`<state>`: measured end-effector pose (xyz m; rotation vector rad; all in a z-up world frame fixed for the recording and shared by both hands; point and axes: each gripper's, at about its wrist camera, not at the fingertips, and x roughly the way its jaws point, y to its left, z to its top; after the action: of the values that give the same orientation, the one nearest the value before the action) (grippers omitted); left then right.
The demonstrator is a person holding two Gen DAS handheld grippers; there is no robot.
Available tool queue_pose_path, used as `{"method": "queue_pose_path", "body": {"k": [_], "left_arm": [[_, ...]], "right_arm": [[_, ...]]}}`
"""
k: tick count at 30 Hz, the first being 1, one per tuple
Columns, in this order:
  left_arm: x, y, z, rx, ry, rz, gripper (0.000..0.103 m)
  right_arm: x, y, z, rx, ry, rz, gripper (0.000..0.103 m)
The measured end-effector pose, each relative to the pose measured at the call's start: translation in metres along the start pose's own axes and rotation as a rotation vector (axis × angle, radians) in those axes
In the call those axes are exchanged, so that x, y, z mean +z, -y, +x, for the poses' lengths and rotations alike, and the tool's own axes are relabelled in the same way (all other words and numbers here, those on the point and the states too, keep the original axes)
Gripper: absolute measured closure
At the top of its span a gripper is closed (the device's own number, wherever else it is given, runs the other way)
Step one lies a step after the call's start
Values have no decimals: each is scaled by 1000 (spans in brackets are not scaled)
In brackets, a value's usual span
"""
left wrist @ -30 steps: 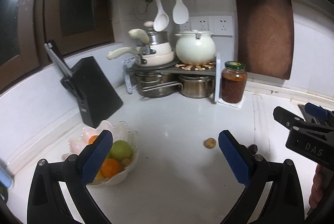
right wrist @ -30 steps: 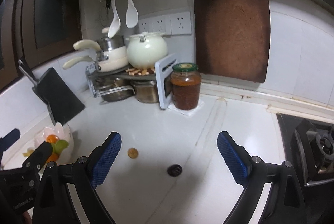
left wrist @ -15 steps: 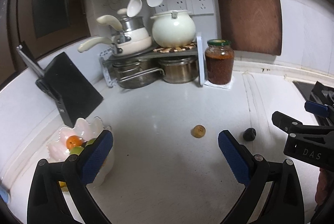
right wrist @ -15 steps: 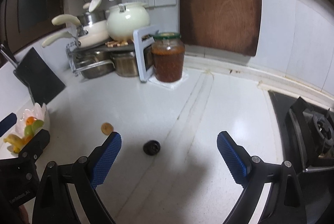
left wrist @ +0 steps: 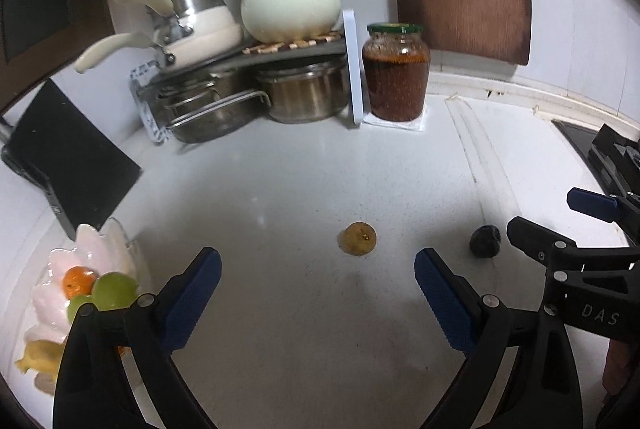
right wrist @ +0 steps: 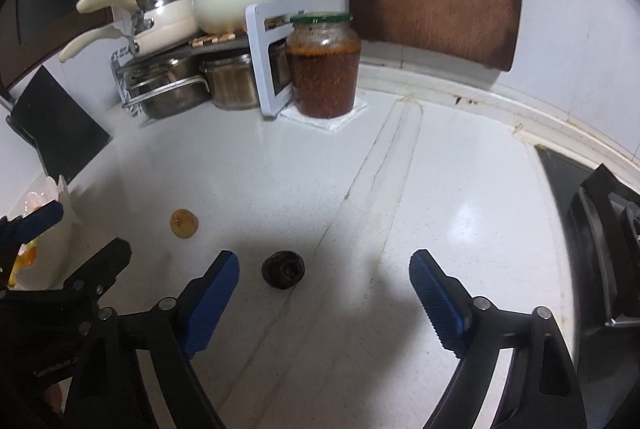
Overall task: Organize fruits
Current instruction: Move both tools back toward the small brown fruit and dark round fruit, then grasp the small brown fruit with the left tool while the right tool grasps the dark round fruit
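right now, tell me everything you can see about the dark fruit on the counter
The dark fruit is small, round and near black, with a wrinkled, matte skin and a puckered dimple facing the right wrist camera. It lies loose on the white counter, touching nothing else, apart from the tan fruit. It sits just ahead of the open right hand-held gripper, nearer its left finger.

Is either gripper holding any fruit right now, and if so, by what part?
Nothing is held: left gripper and right gripper are both open and empty.
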<state>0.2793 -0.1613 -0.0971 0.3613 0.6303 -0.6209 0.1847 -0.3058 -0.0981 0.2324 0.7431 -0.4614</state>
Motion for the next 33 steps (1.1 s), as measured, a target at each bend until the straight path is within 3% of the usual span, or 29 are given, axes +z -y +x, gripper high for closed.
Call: {"method": "queue_pose_path", "body": {"k": [12, 20, 33], "left_arm": [[10, 15, 38, 18, -45, 119, 11], [13, 16, 58, -22, -94, 86, 17], [12, 19, 81, -65, -170, 62, 48]], "right_arm": [[-6, -3, 28, 26, -79, -41, 27], [-4, -5, 41, 76, -109, -53, 35], [-1, -12, 56, 130, -142, -66, 62]]}}
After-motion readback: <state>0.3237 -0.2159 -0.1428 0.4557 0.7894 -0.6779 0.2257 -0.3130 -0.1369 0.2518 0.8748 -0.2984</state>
